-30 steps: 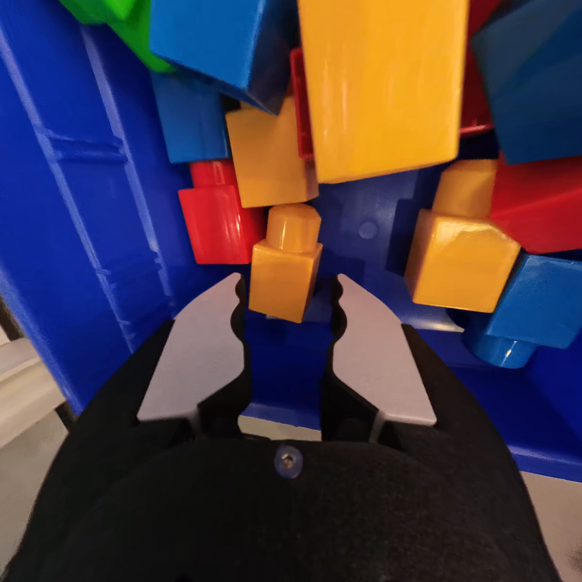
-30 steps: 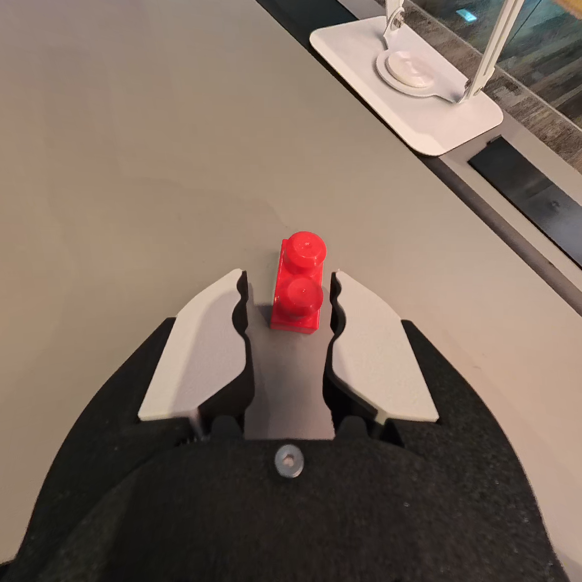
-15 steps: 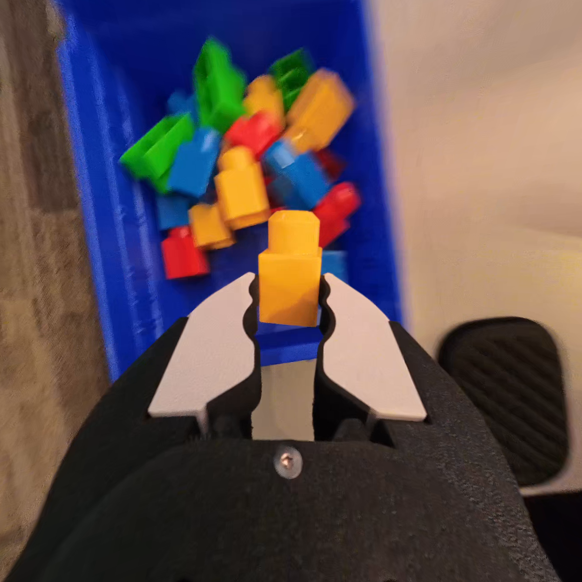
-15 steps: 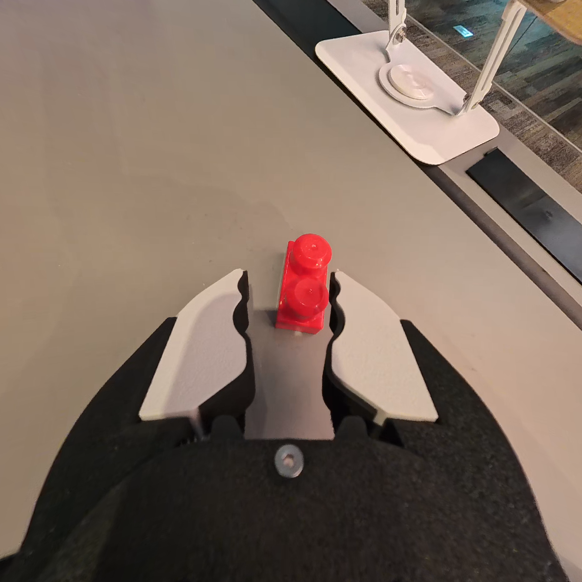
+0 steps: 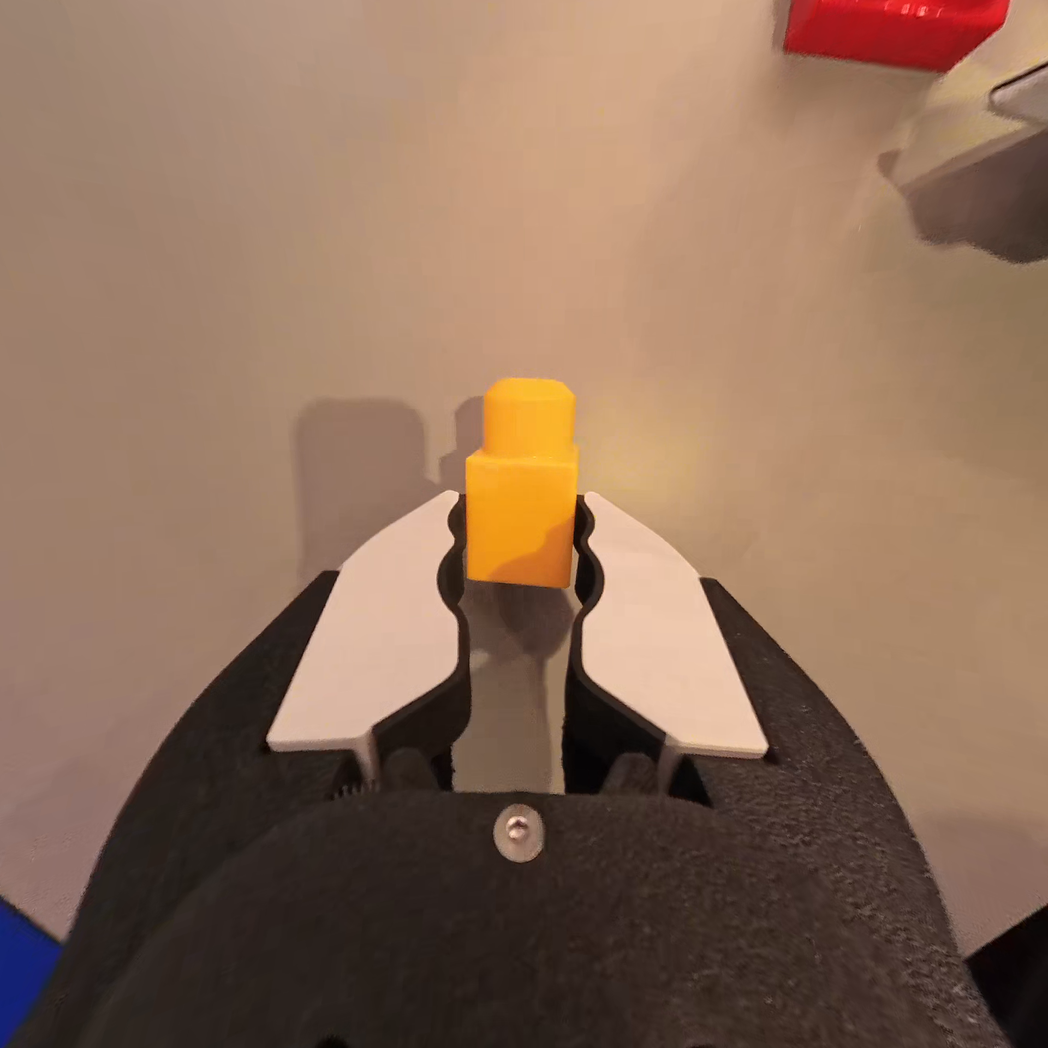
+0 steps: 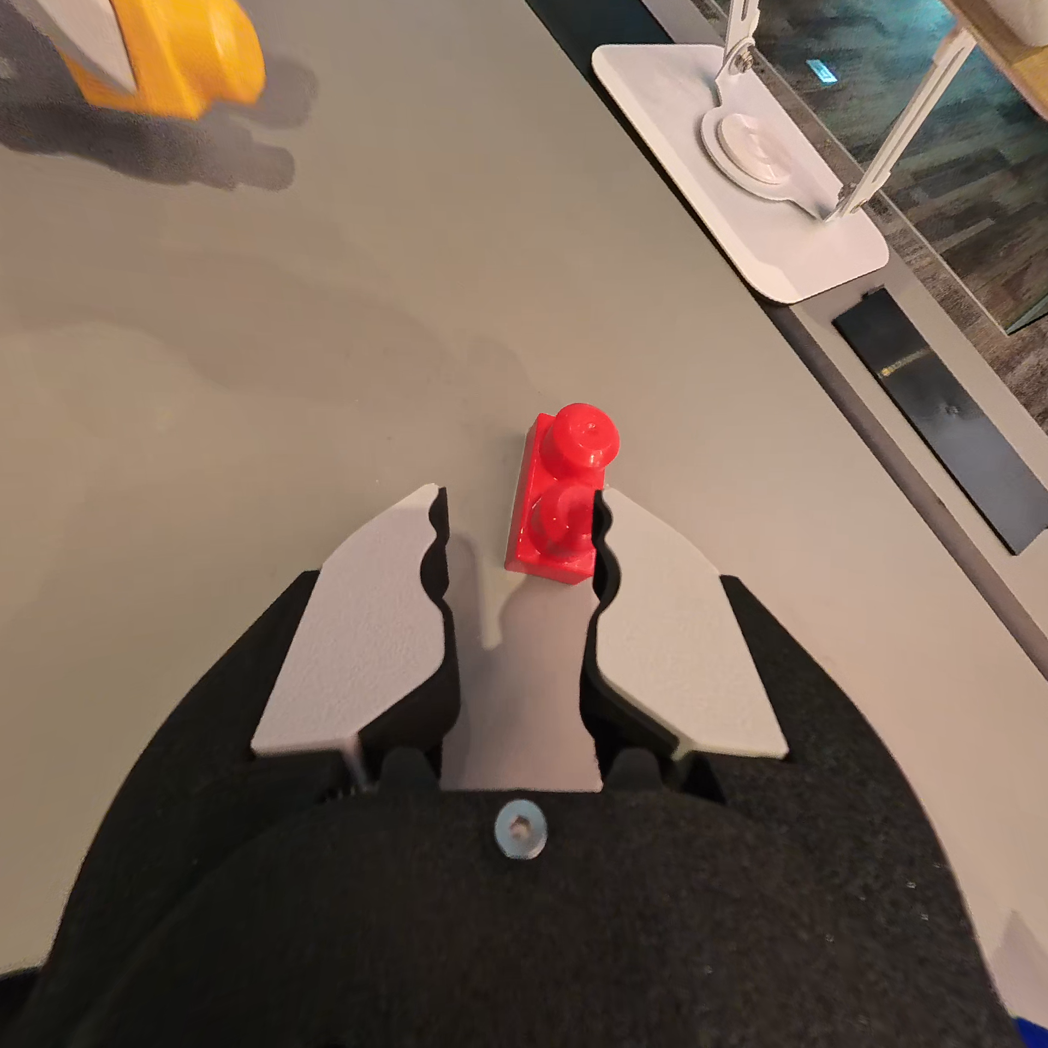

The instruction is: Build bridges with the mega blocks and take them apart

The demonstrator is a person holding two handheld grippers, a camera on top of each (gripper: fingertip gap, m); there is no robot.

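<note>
The left gripper [image 5: 522, 530] pinches a one-stud yellow plastic block [image 5: 520, 510], stud forward, above the grey desk [image 5: 227, 255], probably carrying it to the build. The right gripper [image 6: 519, 539] is spread around a two-stud red plastic block [image 6: 558, 510] standing toward the desk's right edge (its right finger touching, perhaps steadying).

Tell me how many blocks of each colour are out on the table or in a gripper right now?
Yellow: 1, the yellow block held in the left gripper.
Red: 1, the red block on the table, by the open right gripper.
Total: 2 blocks.
</note>
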